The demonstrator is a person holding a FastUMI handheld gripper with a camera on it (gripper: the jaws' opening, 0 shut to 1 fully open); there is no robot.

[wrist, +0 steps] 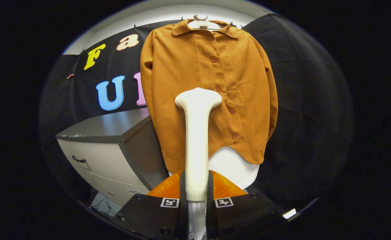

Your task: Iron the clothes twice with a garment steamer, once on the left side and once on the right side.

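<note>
Gripper view, tool (197, 196) pinching white garment steamer (197, 133) upright, head before orange shirt (208, 93) hanging just beyond

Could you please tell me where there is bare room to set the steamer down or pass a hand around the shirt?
The grey top of the cabinet, left of the orange shirt, looks bare. Right of the shirt is open space before the black cloth wall. It is crowded in the middle: the gripper is shut on the white steamer, whose head sits just before the shirt front.
</note>
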